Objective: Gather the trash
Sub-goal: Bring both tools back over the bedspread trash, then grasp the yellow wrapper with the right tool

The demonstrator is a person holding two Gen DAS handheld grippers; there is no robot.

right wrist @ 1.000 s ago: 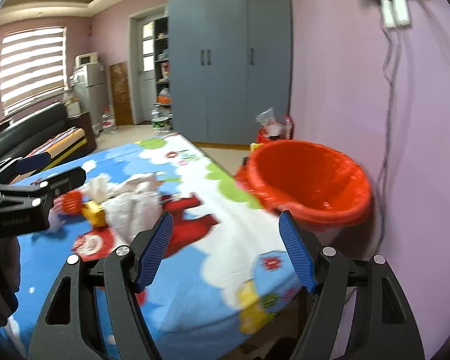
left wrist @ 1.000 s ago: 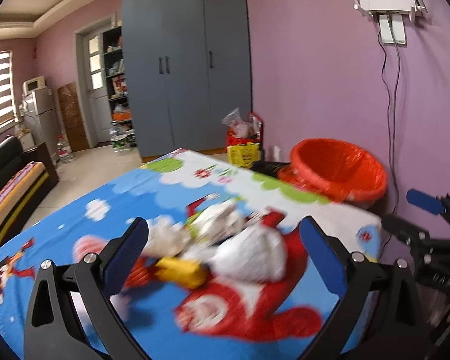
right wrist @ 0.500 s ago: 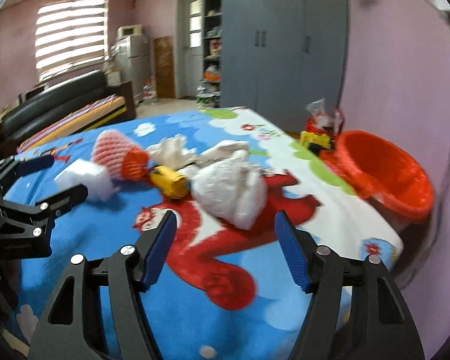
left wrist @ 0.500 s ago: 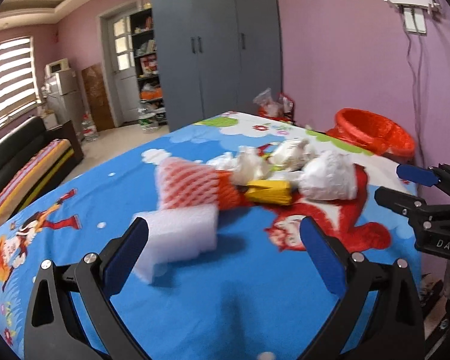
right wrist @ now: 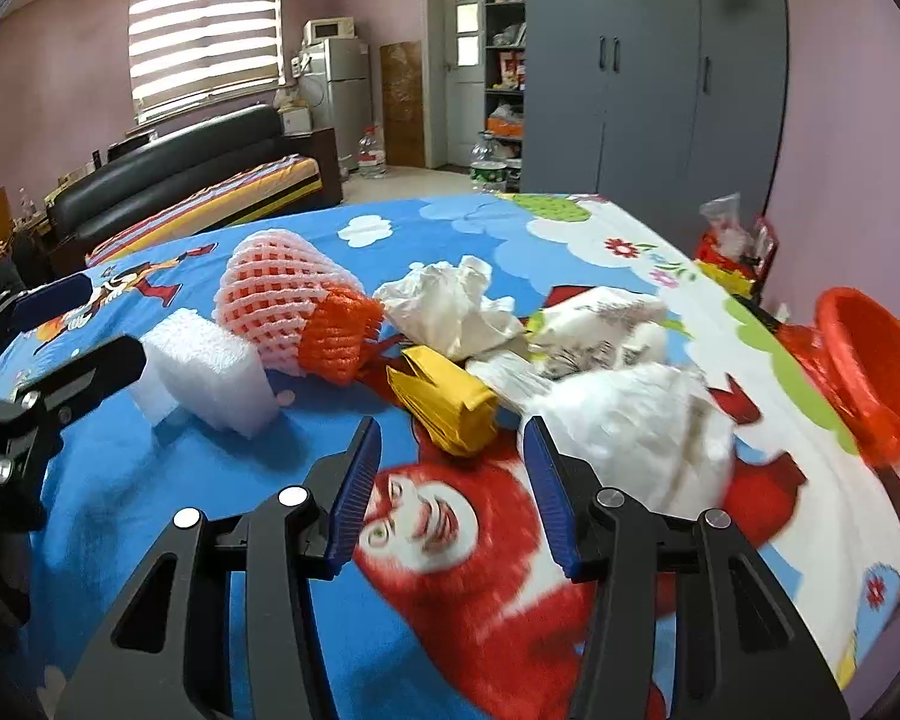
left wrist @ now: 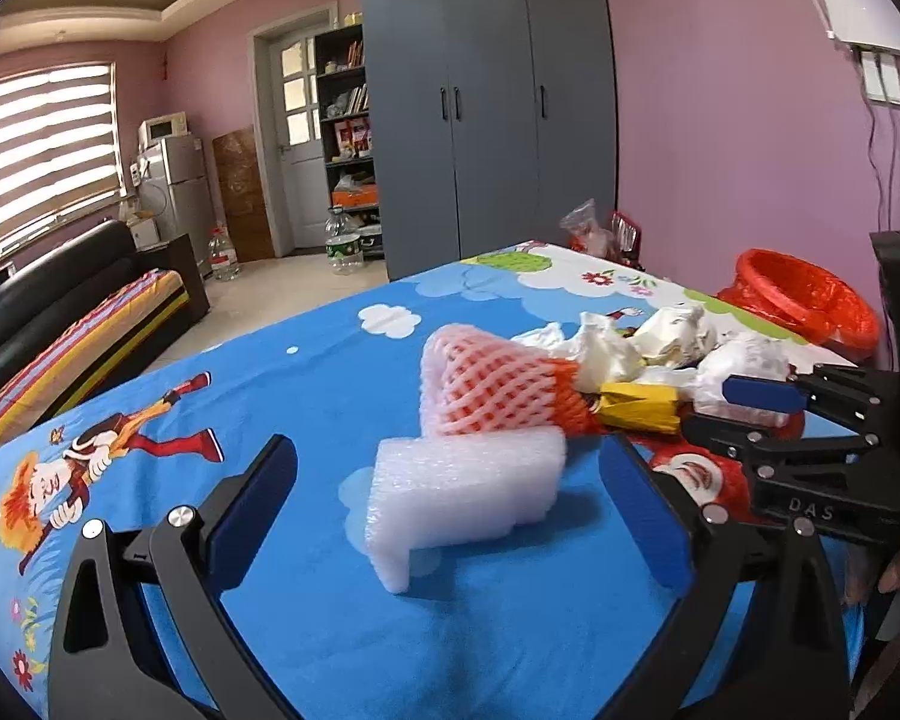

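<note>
Nearest, the left gripper (left wrist: 444, 516) stands spread wide with nothing pinched; the white foam block (left wrist: 468, 495) lies on the worktop (left wrist: 330, 630) just ahead, roughly between its fingers but untouched. The right gripper (right wrist: 453, 492) is closing, its jaws partly drawn in, and nothing sits between them: only printed cloth shows in the gap.

Risk one: the right gripper may shut on air or snag the cloth, since the yellow wrapper (right wrist: 444, 399) lies just beyond its tips, not within them.

Risk two: the foam block looks light and springy; an off-centre squeeze would likely flip it or push it away.

Further back, the pink foam net (left wrist: 489, 387), crumpled tissue (right wrist: 450, 306) and white plastic bag (right wrist: 636, 432) lie touching in one heap. Pulling one piece may drag its neighbours.

Farthest, the red bin (right wrist: 876, 384) stands off the worktop's edge. Loose pieces could fall short of its rim.
</note>
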